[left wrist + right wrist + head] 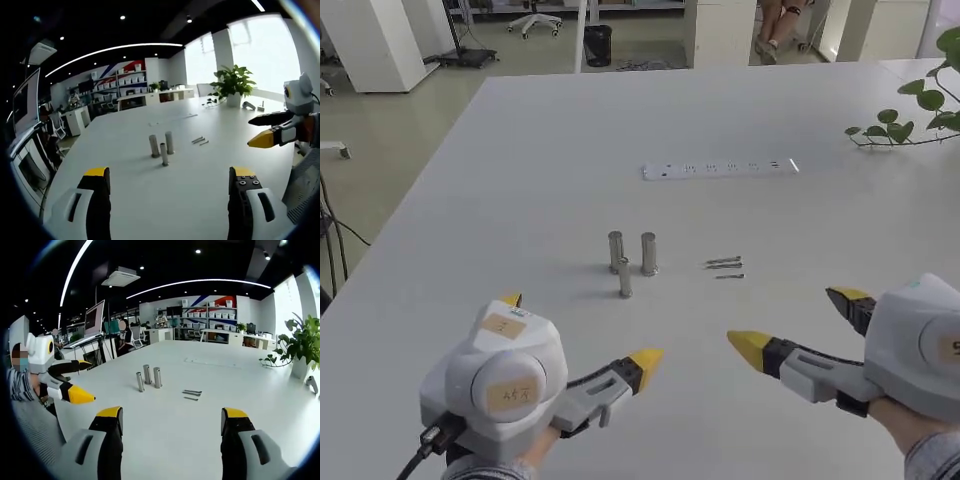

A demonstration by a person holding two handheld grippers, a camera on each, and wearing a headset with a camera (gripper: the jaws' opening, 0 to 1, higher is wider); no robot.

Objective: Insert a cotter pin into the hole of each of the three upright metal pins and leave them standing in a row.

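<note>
A large open office surrounds the work. The gripper views take in its dark ceiling with a curved light strip (115,49) and spot lamps, and far shelves (210,307) stacked with white bins. The left gripper view adds a bright window (260,55), while the head view looks down on a pale floor beyond the far edge. The bench (520,200) is broad, white, matte and smooth. A leafy green plant (920,110) trails onto its far right corner, and from the left gripper view it can be seen to stand in a white pot. A long, flat white power strip (720,169) lies across the bench beyond the work, its sockets legible from above. The left gripper (580,328) and right gripper (798,320) hover at the near edge, with rounded white plastic housings and black arms ending in yellow tips. Both sets of jaws are spread wide and hold nothing. Three metal pins (625,277), dull grey steel cylinders, stand upright near the bench's middle in a tight triangle, two side by side and one in front. Just to their right, apart from them, three thin cotter pins (725,265) lie flat, roughly parallel.
</note>
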